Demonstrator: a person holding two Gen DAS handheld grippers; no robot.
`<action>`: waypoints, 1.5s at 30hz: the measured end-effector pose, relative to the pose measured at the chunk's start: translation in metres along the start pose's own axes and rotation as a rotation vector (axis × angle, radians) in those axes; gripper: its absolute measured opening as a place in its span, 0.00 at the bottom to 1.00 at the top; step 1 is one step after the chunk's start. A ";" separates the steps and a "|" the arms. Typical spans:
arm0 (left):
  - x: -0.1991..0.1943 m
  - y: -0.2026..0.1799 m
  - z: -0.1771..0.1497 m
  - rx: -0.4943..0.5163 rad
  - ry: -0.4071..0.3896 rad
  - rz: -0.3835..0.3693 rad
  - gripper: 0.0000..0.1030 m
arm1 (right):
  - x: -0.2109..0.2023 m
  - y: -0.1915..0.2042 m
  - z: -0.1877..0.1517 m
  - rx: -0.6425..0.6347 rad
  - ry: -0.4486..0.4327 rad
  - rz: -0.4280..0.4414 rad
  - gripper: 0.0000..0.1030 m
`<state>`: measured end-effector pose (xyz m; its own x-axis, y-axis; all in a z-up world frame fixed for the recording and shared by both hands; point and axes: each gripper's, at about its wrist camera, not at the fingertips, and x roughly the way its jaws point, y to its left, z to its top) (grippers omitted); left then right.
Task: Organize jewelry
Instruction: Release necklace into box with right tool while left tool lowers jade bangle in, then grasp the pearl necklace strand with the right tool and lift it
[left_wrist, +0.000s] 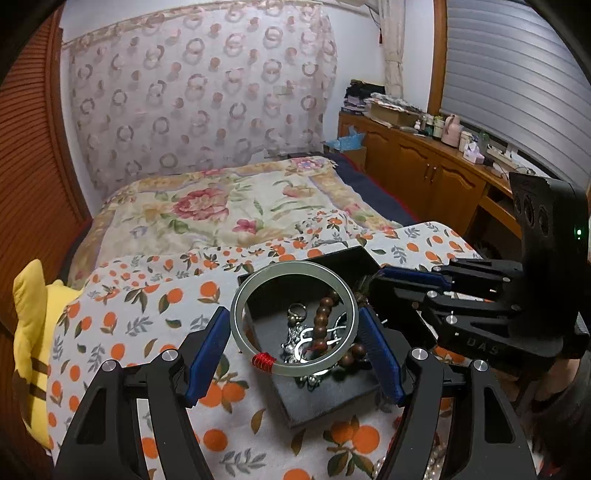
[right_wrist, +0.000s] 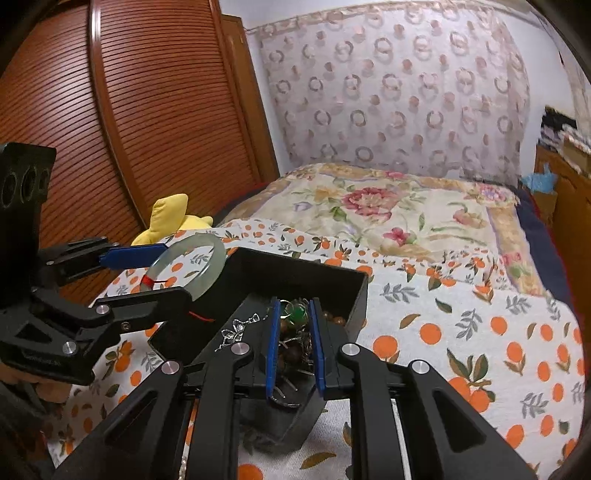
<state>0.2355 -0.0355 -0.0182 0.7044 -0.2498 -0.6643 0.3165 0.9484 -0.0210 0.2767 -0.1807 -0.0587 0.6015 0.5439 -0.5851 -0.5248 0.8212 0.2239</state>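
Left claw (left_wrist: 293, 345) grips one jade bangle (left_wrist: 242, 295); right claw (right_wrist: 293, 345), narrow, over one box (right_wrist: 360, 291).

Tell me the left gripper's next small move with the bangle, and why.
Probably lower it: the left gripper holds the pale green bangle across its width, above the black box of tangled jewelry, beside the right gripper. Set it gently there.

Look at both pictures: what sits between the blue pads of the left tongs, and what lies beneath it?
In the left wrist view, the left tongs hold a pale green bangle between their pads. Seen through it, the black jewelry box holds wooden beads and silver pieces.
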 end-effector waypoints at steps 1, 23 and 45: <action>0.003 0.000 0.001 0.002 0.001 0.001 0.66 | 0.001 -0.001 0.000 -0.004 0.002 -0.002 0.18; 0.045 -0.006 0.005 0.045 0.064 0.044 0.66 | -0.014 -0.009 -0.006 -0.034 -0.036 -0.080 0.24; -0.007 0.005 -0.026 -0.001 0.006 0.049 0.76 | -0.050 0.013 -0.001 -0.092 -0.052 -0.115 0.24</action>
<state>0.2153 -0.0240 -0.0330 0.7153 -0.2020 -0.6690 0.2813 0.9596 0.0110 0.2393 -0.1974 -0.0274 0.6899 0.4573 -0.5612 -0.5022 0.8607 0.0839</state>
